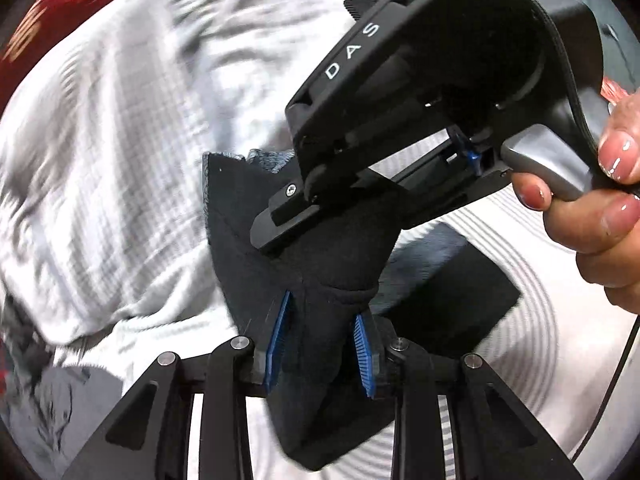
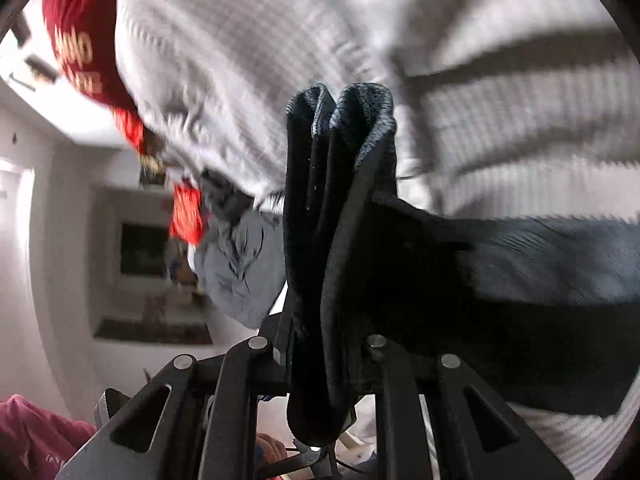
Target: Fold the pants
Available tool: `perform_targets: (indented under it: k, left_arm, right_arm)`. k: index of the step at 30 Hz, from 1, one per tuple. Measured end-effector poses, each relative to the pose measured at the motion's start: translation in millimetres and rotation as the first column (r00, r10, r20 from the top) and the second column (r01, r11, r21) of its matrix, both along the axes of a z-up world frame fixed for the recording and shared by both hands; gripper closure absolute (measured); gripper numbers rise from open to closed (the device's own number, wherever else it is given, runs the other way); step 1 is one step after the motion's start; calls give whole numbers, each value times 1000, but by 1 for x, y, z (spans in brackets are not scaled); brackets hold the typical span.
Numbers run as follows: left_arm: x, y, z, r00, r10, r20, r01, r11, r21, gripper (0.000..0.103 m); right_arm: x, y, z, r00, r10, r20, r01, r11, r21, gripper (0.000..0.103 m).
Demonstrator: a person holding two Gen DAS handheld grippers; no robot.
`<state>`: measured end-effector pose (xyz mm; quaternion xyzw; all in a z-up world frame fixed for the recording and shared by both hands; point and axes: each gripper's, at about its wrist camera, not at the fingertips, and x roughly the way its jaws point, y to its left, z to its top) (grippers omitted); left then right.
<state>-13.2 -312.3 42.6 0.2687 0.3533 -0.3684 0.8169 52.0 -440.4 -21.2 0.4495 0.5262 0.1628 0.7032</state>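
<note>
Under your tools you have a bed, its white grid-patterned cover [image 1: 104, 152] rumpled, with a red printed cloth [image 1: 44, 20] and a grey garment [image 2: 240, 272] lying on it.

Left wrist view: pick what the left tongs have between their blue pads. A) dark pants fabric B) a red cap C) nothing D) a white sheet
A: the left tongs pinch a bunched fold of the dark pants, which the right tongs also grip.
</note>
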Motion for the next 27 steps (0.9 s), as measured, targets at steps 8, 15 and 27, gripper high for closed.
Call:
perform_targets:
  k: [8, 15, 27]
  left_arm:
    - [-48, -75, -46, 984, -173, -39, 176, 978, 112, 72]
    - [-70, -109, -90, 972, -223, -68, 232, 953, 193, 72]
    - [-83, -104, -107, 962, -251, -107, 271, 931, 247, 40]
  right_arm:
    - [-93, -95, -51, 972, -228, -56, 232, 969, 84, 85]
    - [-125, -133, -109, 935, -336, -117, 351, 926, 138, 85]
    - [-156, -130, -132, 905, -376, -197, 403, 907, 120, 85]
